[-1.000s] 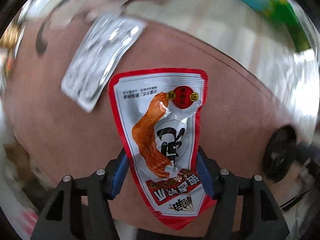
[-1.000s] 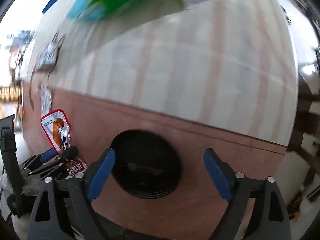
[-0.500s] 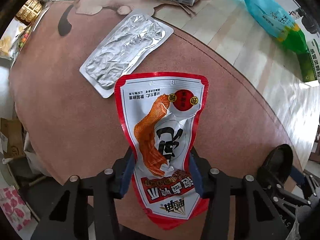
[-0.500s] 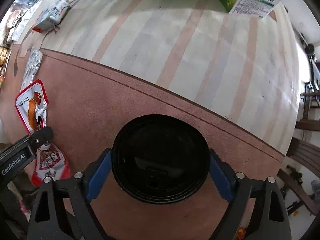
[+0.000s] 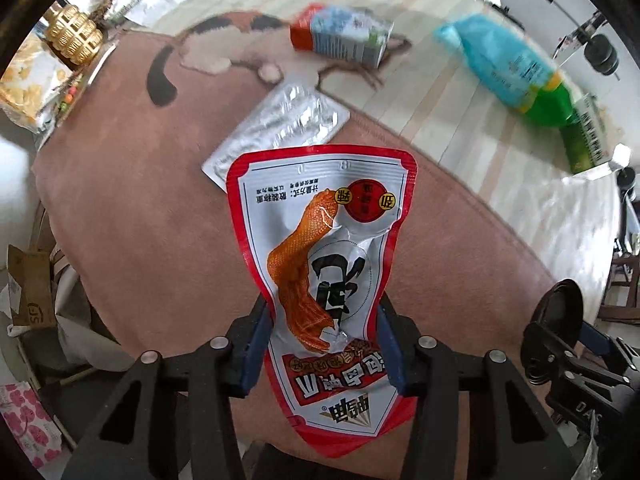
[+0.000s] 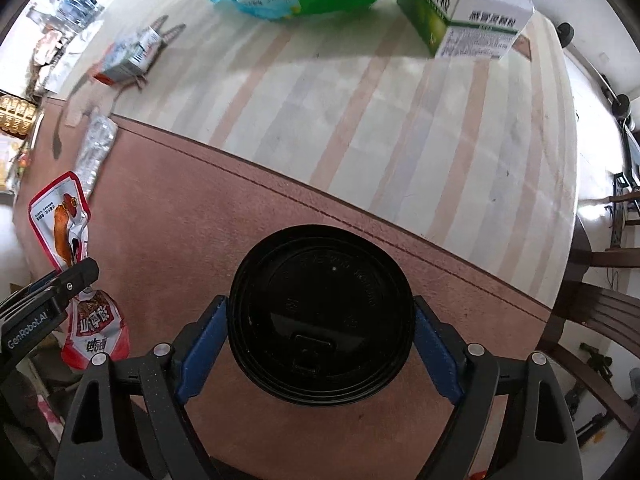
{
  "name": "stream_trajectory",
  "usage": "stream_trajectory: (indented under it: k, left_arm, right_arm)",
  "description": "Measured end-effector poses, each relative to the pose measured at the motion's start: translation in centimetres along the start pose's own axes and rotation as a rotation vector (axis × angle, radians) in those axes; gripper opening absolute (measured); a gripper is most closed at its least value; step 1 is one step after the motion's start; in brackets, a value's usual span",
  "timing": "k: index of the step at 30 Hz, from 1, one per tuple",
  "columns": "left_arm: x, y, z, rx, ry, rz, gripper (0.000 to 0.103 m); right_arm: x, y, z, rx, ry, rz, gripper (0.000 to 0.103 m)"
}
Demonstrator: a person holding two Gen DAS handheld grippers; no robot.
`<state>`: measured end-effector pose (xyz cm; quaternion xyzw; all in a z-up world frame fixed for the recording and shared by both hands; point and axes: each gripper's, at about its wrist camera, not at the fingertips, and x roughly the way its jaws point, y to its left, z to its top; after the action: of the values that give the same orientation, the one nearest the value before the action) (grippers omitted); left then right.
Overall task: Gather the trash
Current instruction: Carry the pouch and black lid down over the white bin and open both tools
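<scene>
Left claw pinches one red snack pouch; right claw clamps one black lid.

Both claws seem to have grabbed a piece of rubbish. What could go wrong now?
The left gripper pinches the red snack wrapper only across its narrow waist; the thin, floppy film might slide out. The right gripper squeezes the black cup lid by its round rim, so it could pop free or tip. The foil blister pack lies just beyond the wrapper and might get dragged.
</scene>
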<state>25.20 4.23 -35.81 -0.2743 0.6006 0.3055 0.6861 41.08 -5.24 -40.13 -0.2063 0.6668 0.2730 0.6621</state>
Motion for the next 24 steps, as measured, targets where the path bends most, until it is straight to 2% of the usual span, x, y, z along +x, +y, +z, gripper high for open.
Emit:
stream_trajectory:
  k: [6, 13, 19, 24]
  left_arm:
    - [-6.3, 1.5, -0.9, -0.019, -0.102, -0.031, 0.045]
    - [-10.3, 7.7, -2.4, -0.077, -0.167, -0.06, 0.045]
    - [-12.8, 13.8, -6.6, -0.131, -0.217, -0.054, 0.045]
    - [-13.7, 19.7, -11.3, -0.191, -0.228, -0.06, 0.045]
  right_arm:
    - [-3.0, 1.4, 1.2, -0.03, -0.052, 0.023, 0.089]
    - [-6.4, 6.3, 0.6, -0.09, -0.106, 0.067, 0.089]
    - [-7.8, 12.1, -2.3, -0.159, -0.138, 0.109, 0.089]
    - [-9.5, 16.8, -7.3, -0.219, -0.148, 0.143, 0.089]
